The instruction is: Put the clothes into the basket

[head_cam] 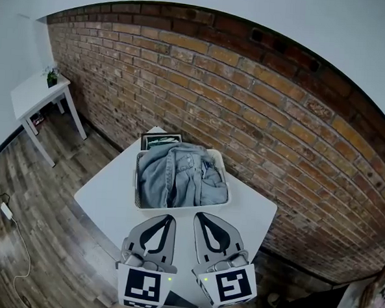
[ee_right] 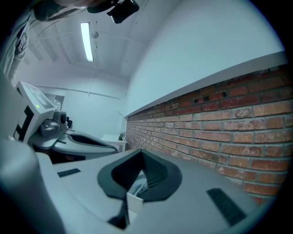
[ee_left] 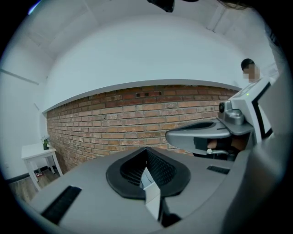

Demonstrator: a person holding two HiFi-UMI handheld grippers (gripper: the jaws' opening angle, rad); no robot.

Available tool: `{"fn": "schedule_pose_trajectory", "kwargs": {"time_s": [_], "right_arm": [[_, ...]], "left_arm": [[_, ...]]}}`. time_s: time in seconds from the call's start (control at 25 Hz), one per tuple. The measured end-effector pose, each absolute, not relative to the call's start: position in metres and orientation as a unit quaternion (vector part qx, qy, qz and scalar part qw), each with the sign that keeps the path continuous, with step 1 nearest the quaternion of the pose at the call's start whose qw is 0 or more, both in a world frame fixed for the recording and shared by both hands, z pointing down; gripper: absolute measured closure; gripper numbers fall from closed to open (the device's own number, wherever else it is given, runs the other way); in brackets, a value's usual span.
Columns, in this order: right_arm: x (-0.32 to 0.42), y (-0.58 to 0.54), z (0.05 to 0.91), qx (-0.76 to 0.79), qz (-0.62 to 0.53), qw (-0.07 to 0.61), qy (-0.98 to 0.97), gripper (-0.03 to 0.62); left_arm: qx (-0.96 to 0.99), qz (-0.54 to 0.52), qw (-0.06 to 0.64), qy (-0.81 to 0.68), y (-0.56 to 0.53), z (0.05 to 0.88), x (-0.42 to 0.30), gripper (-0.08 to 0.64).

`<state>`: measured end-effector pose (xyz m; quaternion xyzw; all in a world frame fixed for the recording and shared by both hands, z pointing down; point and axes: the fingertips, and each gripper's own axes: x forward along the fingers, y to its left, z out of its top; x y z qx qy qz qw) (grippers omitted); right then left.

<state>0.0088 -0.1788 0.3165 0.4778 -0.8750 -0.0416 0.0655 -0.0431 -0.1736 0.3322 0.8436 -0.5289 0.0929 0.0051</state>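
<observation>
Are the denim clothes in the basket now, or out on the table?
In. The denim clothes lie bunched inside the white basket, filling it from wall to wall; no part of them hangs out onto the table.

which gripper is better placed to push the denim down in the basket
Left, marginally: left gripper and right gripper are both shut, empty, side by side before the basket, but the left one faces where the denim seems heaped higher.
</observation>
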Motion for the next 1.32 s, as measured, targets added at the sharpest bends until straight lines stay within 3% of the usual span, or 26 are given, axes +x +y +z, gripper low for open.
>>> {"fn": "schedule_pose_trajectory", "kwargs": {"time_s": [1.32], "right_arm": [[0.005,-0.13,0.328,0.475,-0.025,0.08,-0.876,0.586]], "left_arm": [[0.84,0.091,0.036,-0.533,-0.136,0.343,-0.064,0.55]]}}
